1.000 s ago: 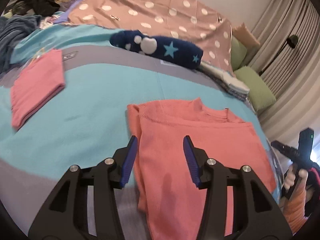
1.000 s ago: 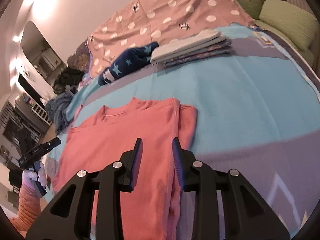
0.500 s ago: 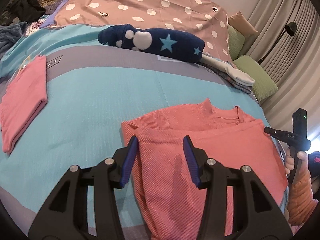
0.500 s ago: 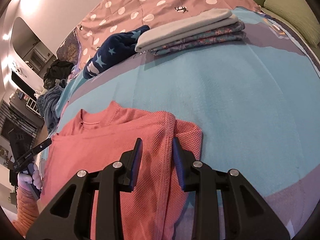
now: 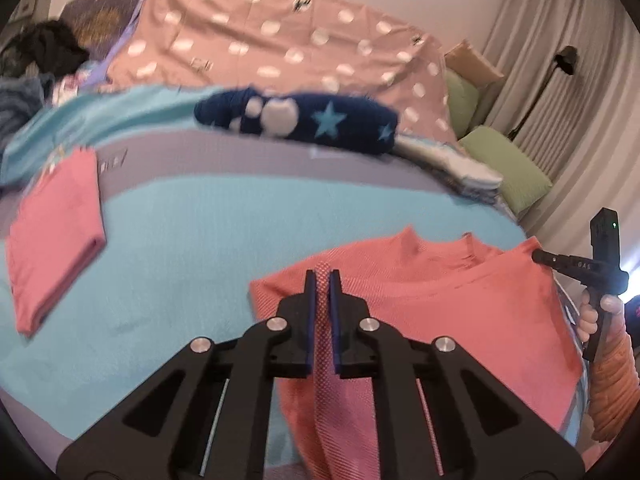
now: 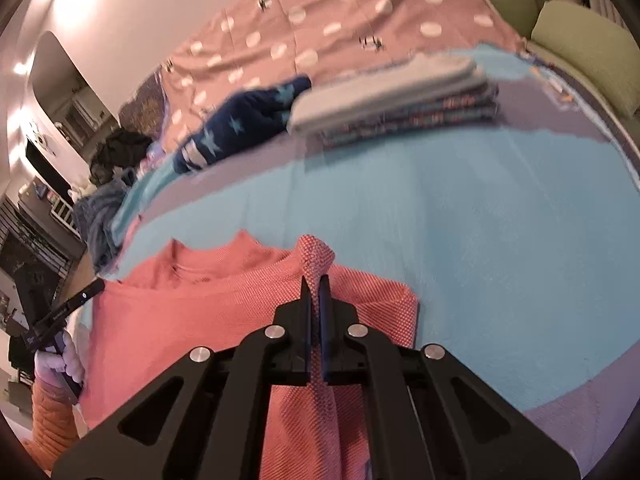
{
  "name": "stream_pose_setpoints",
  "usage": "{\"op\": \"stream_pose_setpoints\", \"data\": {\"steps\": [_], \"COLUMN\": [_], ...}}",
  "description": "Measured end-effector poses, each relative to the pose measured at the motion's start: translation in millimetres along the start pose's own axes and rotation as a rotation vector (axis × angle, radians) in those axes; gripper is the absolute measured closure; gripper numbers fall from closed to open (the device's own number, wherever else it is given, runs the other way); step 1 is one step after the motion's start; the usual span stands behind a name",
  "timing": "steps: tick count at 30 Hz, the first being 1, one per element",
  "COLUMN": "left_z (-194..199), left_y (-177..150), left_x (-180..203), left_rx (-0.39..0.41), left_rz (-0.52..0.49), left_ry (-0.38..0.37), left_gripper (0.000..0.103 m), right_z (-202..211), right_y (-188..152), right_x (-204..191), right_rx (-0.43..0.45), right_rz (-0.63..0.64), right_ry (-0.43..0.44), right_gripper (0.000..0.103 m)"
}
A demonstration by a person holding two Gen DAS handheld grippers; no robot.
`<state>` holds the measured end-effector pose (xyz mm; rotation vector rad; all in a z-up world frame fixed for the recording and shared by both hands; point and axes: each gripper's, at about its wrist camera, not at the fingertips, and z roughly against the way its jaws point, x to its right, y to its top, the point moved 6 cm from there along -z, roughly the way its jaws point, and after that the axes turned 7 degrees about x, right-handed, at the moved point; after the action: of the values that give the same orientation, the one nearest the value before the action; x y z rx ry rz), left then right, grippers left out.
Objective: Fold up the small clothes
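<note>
Turquoise and grey bedspread (image 5: pixel 208 224) covers the bed, and the coral top (image 5: pixel 460 312) I am folding lies on its near edge, neckline away from me. My left gripper (image 5: pixel 322 280) is clenched on a pinch of the top's left edge; my right gripper (image 6: pixel 316 284) is clenched on a pinch near its right edge, the cloth bunching up past the jaws. Each pinch looks thin, so I judge the knit could slip out if I lift fast, and uneven pulls would skew the fold or drag the doubled side panels open. Only the left view shows the folded pink garment (image 5: pixel 56 232) lying far left on the bed and the floor lamp (image 5: pixel 560 64). Only the right view shows the stack of folded clothes (image 6: pixel 396 96) clearly, beside the navy star garment (image 6: pixel 244 124)
</note>
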<state>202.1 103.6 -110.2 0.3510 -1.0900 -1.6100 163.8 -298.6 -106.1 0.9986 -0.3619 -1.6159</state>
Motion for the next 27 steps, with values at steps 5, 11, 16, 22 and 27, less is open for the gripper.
{"op": "stream_pose_setpoints", "data": {"steps": [5,11,16,22,27], "left_z": [26.5,-11.5,-79.1,-26.9,63.4], "left_y": [31.5,58.6,25.0,20.3,-6.4], "left_x": [22.8,22.3,-9.4,-22.7,-17.0], "left_rx": [0.104,0.114,-0.080,-0.016,0.046], "left_rz": [-0.056,-0.101,-0.076,-0.033,0.028], "left_ry": [-0.036,-0.008,0.072,0.099,0.042], "left_gripper": [0.097,0.097,0.094,0.065,0.061], "right_z": [38.9,5.5,-27.5,19.4,64.6], "right_y": [23.2,37.5,6.3,-11.4,-35.3], "right_x": [-12.6,15.6,45.7,42.1,26.0], "right_rx": [0.110,0.097,-0.048,0.000,0.024], "right_rz": [0.042,0.039,-0.016,0.009,0.024], "right_ry": [0.020,-0.078,-0.179,-0.172,-0.091], "right_gripper": [0.100,0.098,0.087,0.082,0.072]}}
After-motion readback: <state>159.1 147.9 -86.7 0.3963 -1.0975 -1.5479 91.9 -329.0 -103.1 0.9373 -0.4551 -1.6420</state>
